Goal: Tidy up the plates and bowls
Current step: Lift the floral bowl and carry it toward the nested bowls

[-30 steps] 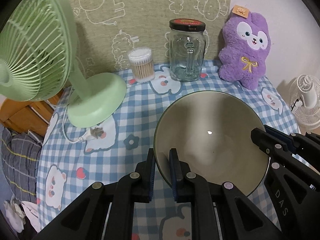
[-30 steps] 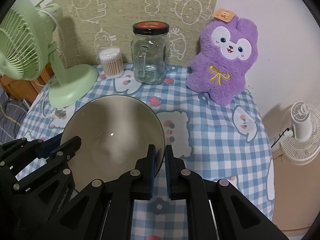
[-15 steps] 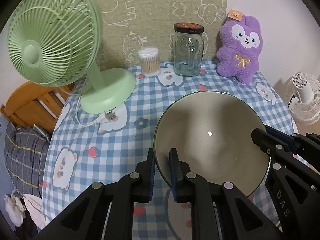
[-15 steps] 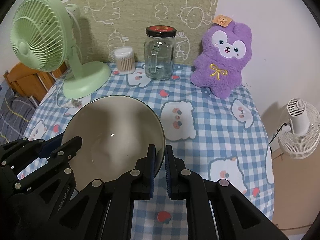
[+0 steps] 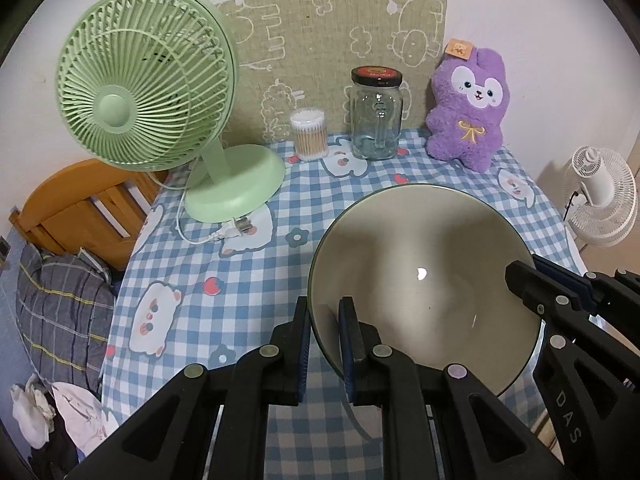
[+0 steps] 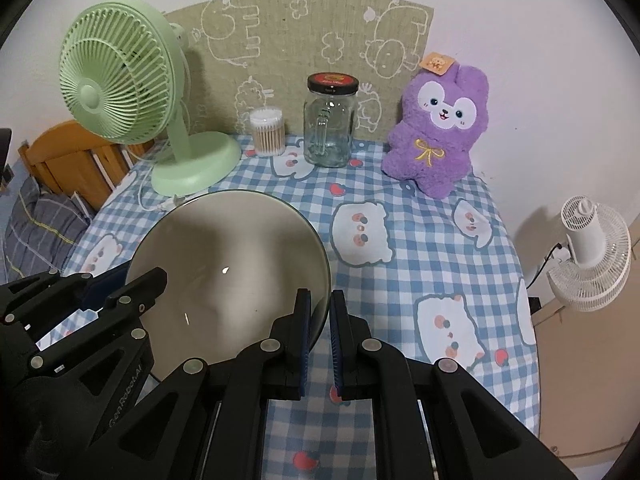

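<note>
A large grey-beige bowl with a dark green rim [image 5: 420, 276] is held in the air above the blue checked tablecloth [image 5: 224, 276]. My left gripper [image 5: 325, 312] is shut on the bowl's left rim. My right gripper [image 6: 319, 306] is shut on the bowl's right rim; the bowl also shows in the right wrist view [image 6: 228, 272]. The right gripper appears at the bowl's right edge in the left wrist view [image 5: 532, 280], and the left gripper at the bowl's left edge in the right wrist view [image 6: 132, 286]. The bowl is empty and roughly level.
At the back of the table stand a green desk fan [image 5: 160, 128], a tub of cotton swabs [image 5: 309, 134], a glass jar with a black lid [image 5: 376, 114] and a purple plush rabbit [image 5: 466, 108]. A white fan [image 6: 588, 256] stands on the floor right; a wooden chair [image 5: 76, 204] left.
Both grippers have pulled back and up with the bowl, away from the back wall. The fan, jar and plush look smaller and farther, and more tablecloth shows below the bowl.
</note>
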